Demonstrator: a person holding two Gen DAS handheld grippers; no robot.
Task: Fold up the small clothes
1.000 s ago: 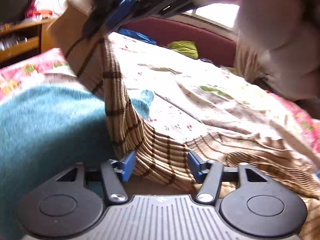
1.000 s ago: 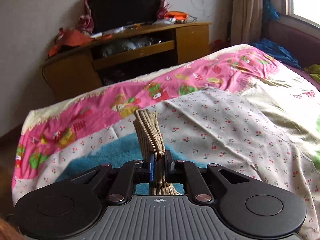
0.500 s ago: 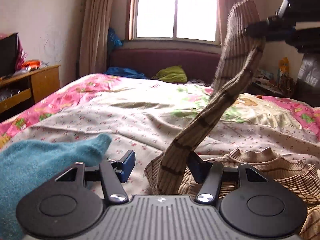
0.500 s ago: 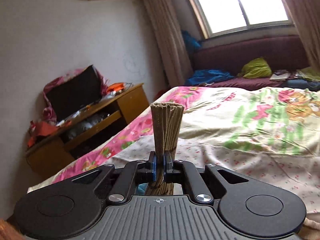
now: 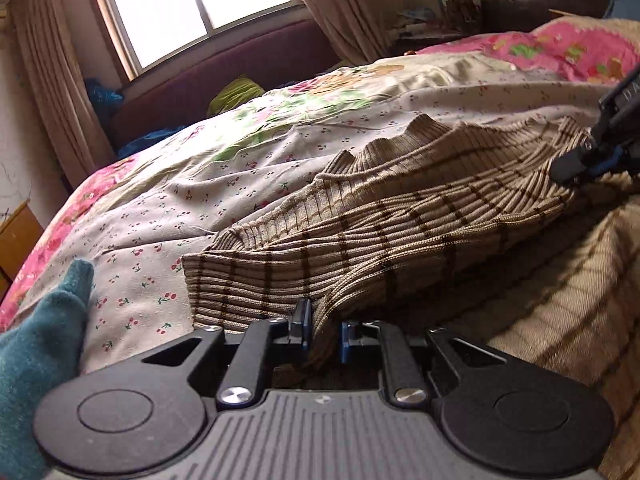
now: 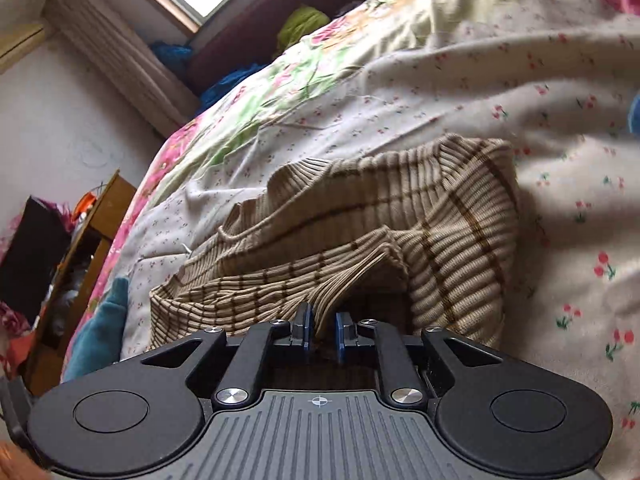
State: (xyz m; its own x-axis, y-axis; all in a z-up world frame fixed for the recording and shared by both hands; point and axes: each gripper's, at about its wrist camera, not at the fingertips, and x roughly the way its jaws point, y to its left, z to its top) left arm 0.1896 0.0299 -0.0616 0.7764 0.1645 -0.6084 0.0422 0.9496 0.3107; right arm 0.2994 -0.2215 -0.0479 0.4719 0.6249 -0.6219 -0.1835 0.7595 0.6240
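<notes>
Half a second ago the sweater sleeve hung high in the air from the right gripper; now it has come down and lies folded across the sweater [image 5: 400, 208] on the bed. That ribbed tan sweater with thin brown stripes rests on the cherry-print sheet [image 5: 168, 248], its wavy collar edge toward the window [image 5: 192, 4] and its cuffed sleeve end reaching left, close to a teal garment [image 5: 44, 344].

In the left wrist view, the left gripper [image 5: 323, 330] sits at the sweater's near edge with a pinch of knit bunched between its narrowed blue pads. At that view's right edge the right gripper [image 5: 582, 170] rests on the folded sleeve. Its own camera shows the right gripper [image 6: 320, 330] with jaws slightly parted and a ridge of knit rising between them; whether the pads press the cloth I cannot tell.

Beyond the collar the sheet runs flat toward a dark red headboard [image 5: 224, 76]. A wooden cabinet [image 6: 84, 264] stands off the bed's left side.
</notes>
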